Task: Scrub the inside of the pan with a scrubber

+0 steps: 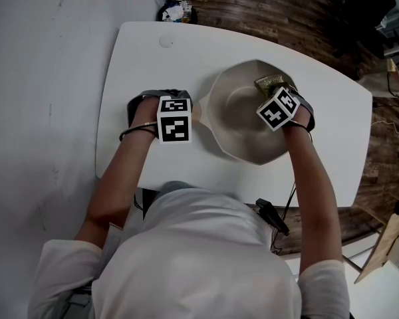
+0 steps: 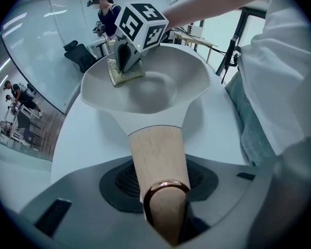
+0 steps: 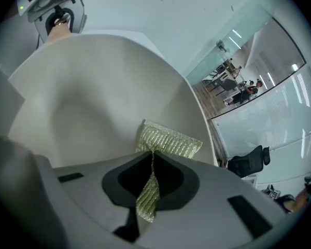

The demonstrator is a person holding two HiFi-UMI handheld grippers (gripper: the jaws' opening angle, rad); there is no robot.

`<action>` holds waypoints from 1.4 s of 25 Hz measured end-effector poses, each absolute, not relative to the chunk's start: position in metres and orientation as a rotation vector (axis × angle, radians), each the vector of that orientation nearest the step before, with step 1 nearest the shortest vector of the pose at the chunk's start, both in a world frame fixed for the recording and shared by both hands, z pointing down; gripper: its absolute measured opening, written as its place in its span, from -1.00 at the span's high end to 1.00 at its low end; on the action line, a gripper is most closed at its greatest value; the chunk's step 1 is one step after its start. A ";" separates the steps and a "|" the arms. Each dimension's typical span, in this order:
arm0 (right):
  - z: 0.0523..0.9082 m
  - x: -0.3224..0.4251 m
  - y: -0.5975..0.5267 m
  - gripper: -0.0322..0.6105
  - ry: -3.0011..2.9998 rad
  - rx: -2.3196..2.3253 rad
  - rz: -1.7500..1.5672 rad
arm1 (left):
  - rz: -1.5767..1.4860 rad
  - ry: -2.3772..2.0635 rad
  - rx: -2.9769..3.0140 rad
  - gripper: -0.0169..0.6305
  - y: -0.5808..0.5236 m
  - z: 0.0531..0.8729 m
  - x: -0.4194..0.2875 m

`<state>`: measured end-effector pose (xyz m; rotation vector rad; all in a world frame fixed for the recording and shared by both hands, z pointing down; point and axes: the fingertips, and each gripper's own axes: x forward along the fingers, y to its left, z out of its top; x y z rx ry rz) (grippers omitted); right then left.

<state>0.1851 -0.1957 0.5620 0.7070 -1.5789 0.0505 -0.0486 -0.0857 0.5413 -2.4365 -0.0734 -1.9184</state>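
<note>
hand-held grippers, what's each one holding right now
Left hand-held gripper: closed on the pan handle.
Right hand-held gripper: closed on the scrubber.

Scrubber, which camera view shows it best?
The right gripper view: the scrubber sits close at centre, clamped in the jaws, against the pan's inside wall. The left gripper view shows it small across the pan; the head view shows only a corner.

The head camera is looking steeply down. Left gripper (image 2: 165,201) and right gripper (image 3: 147,193) cameras are facing the shared pan (image 1: 243,121) closely from opposite sides.
</note>
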 end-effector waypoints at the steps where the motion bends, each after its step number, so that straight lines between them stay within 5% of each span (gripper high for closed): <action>1: 0.561 0.181 -0.200 0.82 -1.604 0.725 0.059 | -1.919 -0.073 -2.437 0.44 -0.086 0.541 -0.049; 35: 0.535 0.039 -0.189 0.82 -2.182 0.627 0.142 | -1.920 -0.067 -2.429 0.42 -0.087 0.542 -0.045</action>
